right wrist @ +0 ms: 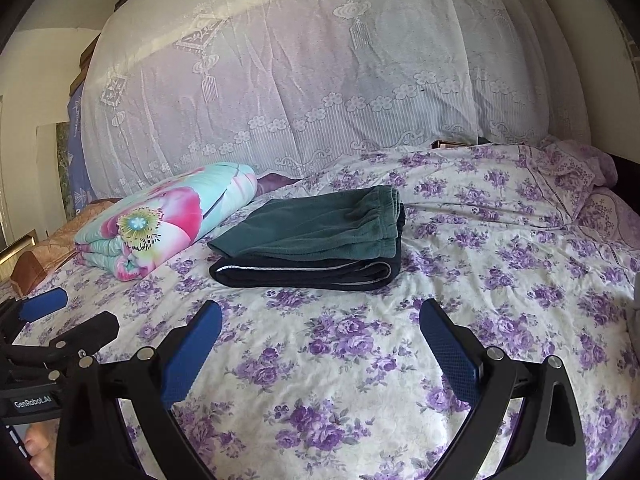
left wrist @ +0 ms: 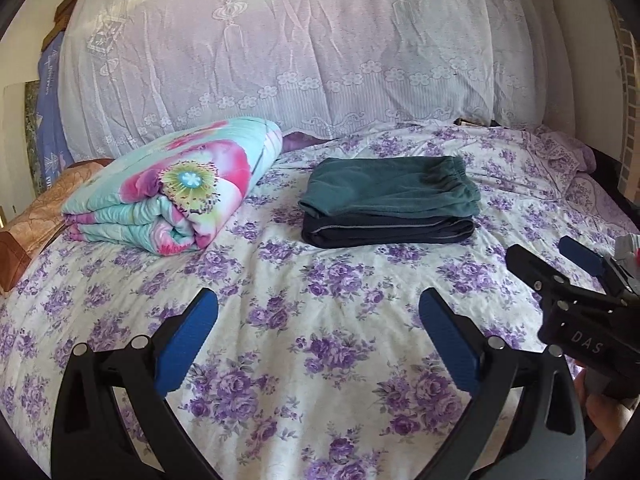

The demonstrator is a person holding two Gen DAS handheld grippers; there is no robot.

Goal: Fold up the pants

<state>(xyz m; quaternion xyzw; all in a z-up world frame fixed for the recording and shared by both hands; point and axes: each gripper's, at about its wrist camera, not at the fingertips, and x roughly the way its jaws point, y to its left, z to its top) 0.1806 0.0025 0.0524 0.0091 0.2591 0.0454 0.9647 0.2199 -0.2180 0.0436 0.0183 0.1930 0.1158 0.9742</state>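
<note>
Folded green pants (left wrist: 394,184) atop navy pants (left wrist: 384,232) — bedsheet (left wrist: 320,320) bare nearer.

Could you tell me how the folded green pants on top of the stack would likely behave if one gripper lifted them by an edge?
The green pants look like soft fleece, so they would probably droop and unfold. They merely rest on the dark pants, so a push would likely slide them off. They seem light.
</note>
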